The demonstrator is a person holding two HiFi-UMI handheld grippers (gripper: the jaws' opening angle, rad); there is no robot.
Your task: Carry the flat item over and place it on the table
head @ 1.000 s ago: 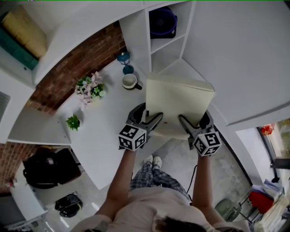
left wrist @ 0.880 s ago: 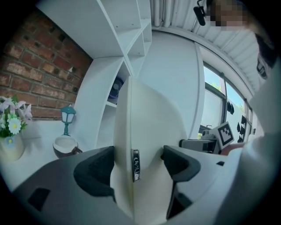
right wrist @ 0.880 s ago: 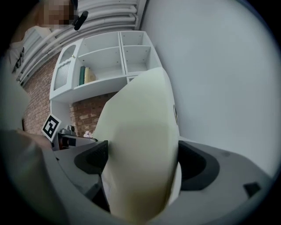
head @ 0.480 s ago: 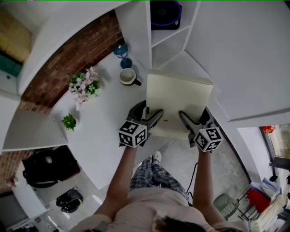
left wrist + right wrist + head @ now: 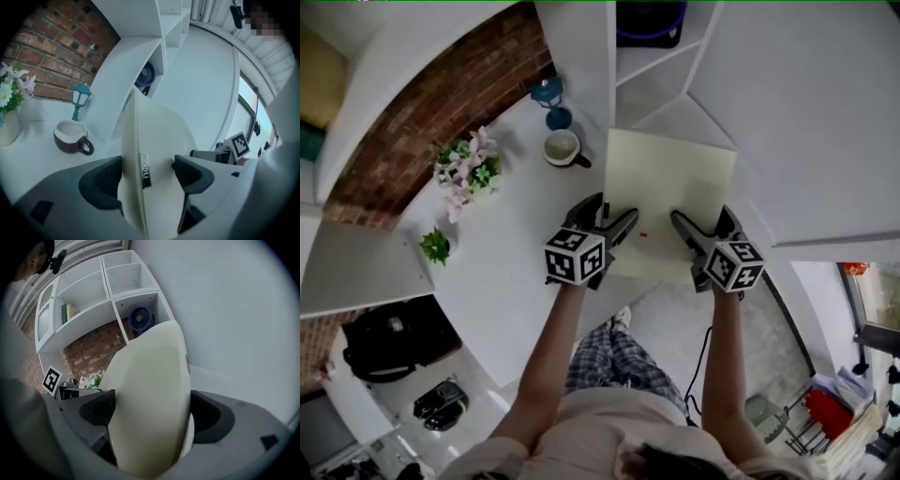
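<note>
A flat cream laptop, lid closed, is held level between both grippers over the white table, near its right end by the shelf unit. My left gripper is shut on the laptop's near left edge; a small silver tab shows on that edge. My right gripper is shut on the near right edge. In the gripper views the laptop fills the gap between the jaws. Whether its underside touches the table is hidden.
A dark mug and a small teal lantern stand just left of the laptop. A vase of flowers and a little green plant sit farther left by the brick wall. White shelves hold a purple fan.
Both grippers have carried the laptop forward and lower toward the table; the mug and lantern now show closer in the left gripper view. Both grips are unchanged.
</note>
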